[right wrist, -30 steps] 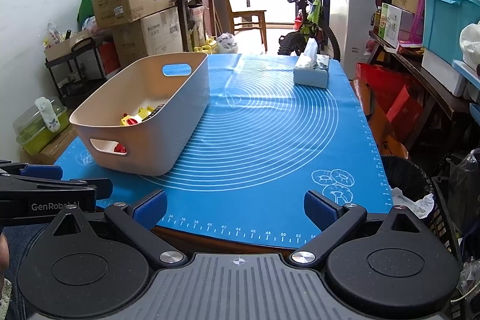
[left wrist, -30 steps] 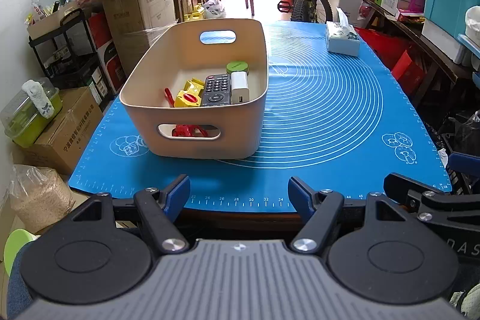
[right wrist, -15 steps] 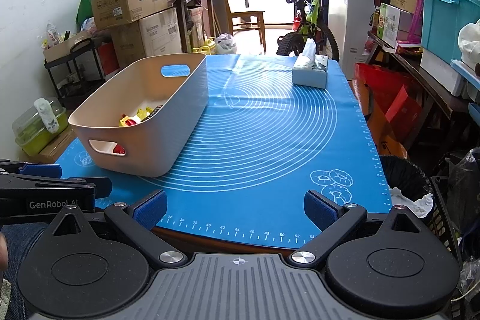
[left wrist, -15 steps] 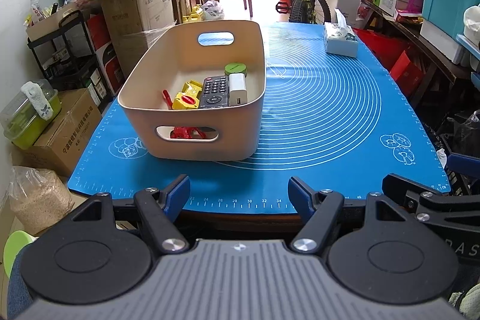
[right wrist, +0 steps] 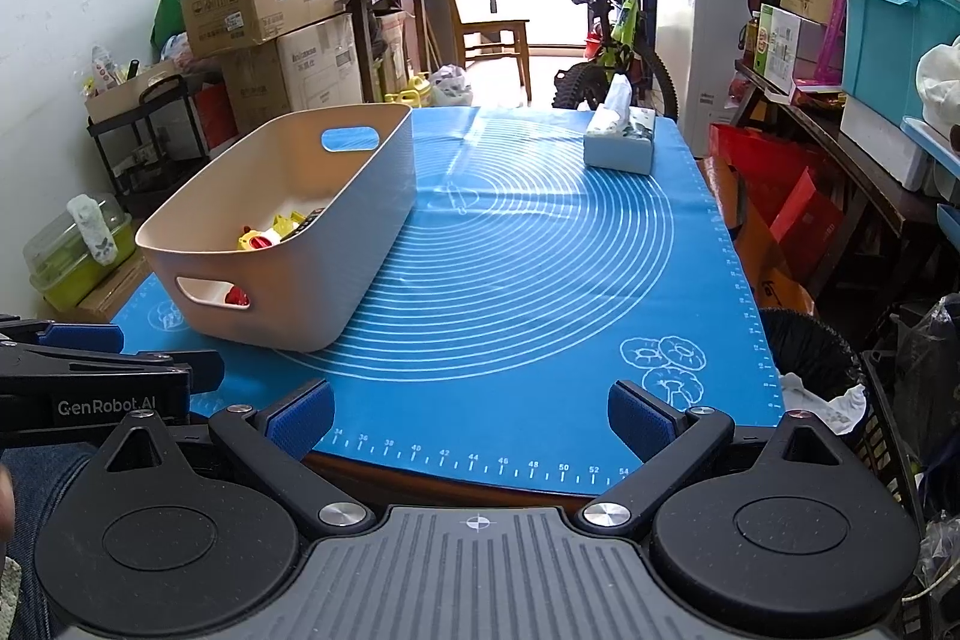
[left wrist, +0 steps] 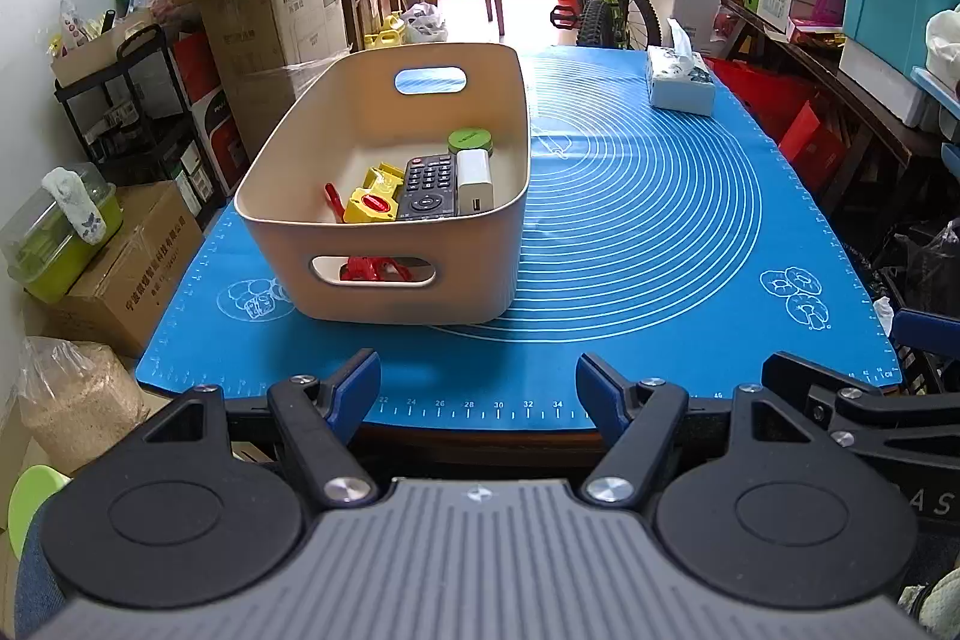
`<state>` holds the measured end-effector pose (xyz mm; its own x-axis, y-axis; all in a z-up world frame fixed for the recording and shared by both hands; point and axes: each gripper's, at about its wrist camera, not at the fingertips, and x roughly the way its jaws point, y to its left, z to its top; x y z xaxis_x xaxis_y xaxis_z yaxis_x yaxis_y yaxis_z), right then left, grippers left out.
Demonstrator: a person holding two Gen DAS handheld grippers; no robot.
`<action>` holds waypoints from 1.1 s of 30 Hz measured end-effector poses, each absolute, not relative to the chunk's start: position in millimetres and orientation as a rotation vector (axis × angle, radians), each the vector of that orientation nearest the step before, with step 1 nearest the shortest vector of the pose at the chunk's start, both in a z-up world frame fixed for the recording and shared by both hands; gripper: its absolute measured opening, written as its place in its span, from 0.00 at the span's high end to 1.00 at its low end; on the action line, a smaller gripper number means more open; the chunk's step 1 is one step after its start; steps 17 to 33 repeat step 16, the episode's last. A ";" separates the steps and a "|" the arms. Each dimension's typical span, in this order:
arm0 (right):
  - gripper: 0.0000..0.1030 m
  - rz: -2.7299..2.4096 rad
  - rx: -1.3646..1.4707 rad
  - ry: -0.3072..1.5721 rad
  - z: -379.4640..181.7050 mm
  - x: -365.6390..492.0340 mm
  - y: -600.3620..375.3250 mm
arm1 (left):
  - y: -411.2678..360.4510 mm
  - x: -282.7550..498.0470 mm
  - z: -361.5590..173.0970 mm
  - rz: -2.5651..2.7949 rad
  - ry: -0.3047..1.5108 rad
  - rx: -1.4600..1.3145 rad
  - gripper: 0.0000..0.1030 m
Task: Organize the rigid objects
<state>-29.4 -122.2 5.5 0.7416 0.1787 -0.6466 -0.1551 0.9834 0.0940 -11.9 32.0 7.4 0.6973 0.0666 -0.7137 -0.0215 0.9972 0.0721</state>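
We hold both grippers at the near edge of the bench, clear of the work. The left gripper (left wrist: 478, 381) has its jaws well apart with nothing between them; the right gripper (right wrist: 469, 418) has its jaws spread wide and is likewise empty.

The task's things all lie in the beige bin (left wrist: 384, 274), which stands on the left half of the blue mat (left wrist: 660, 220). Inside we see a black remote control (left wrist: 427, 187), a white block-shaped charger (left wrist: 475, 181) just beside it on the right, a green round lid (left wrist: 470, 141) at the far end, a yellow toy part (left wrist: 372, 199) on the left, and a red clip (left wrist: 366, 269) showing through the near handle slot. We see no loose item on the mat itself; only a tissue box (left wrist: 681, 85) stands at the far right.

We judge the sorting to be complete or nearly so. Any next move calls for a fresh target, or for a grip on the bin by its handle slots.

The bin is smooth moulded plastic with rounded corners. The mat is a flexible sheet printed with concentric rings and ruler marks.
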 end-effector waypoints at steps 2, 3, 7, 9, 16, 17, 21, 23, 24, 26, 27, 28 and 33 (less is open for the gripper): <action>0.05 0.181 0.035 0.713 5.1 -29.1 -121.7 | 32.2 -11.8 7.5 0.049 0.798 0.060 0.29; 0.05 0.182 0.035 0.713 5.1 -29.1 -121.7 | 32.2 -11.8 7.5 0.049 0.797 0.059 0.29; 0.05 0.181 0.035 0.714 5.0 -29.0 -122.0 | 31.1 -12.1 8.2 0.047 0.793 0.060 0.29; 0.05 0.179 0.039 0.716 3.9 -29.1 -122.2 | 31.1 -12.5 8.5 0.046 0.791 0.060 0.29; 0.05 0.174 0.045 0.720 1.7 -28.2 -121.4 | 31.0 -12.7 8.8 0.046 0.791 0.061 0.29; 0.05 0.174 0.045 0.720 1.7 -28.2 -121.4 | 31.0 -12.7 8.8 0.046 0.791 0.061 0.29; 0.05 0.174 0.045 0.720 1.7 -28.2 -121.4 | 31.0 -12.7 8.8 0.046 0.791 0.061 0.29; 0.05 0.174 0.045 0.720 1.7 -28.2 -121.4 | 31.0 -12.7 8.8 0.046 0.791 0.061 0.29; 0.05 0.174 0.045 0.720 1.7 -28.2 -121.4 | 31.0 -12.7 8.8 0.046 0.791 0.061 0.29; 0.05 0.174 0.045 0.720 1.7 -28.2 -121.4 | 31.0 -12.7 8.8 0.046 0.791 0.061 0.29; 0.05 0.174 0.045 0.720 1.7 -28.2 -121.4 | 31.0 -12.7 8.8 0.046 0.791 0.061 0.29; 0.05 0.174 0.045 0.720 1.7 -28.2 -121.4 | 31.0 -12.7 8.8 0.046 0.791 0.061 0.29; 0.05 0.174 0.045 0.720 1.7 -28.2 -121.4 | 31.0 -12.7 8.8 0.046 0.791 0.061 0.29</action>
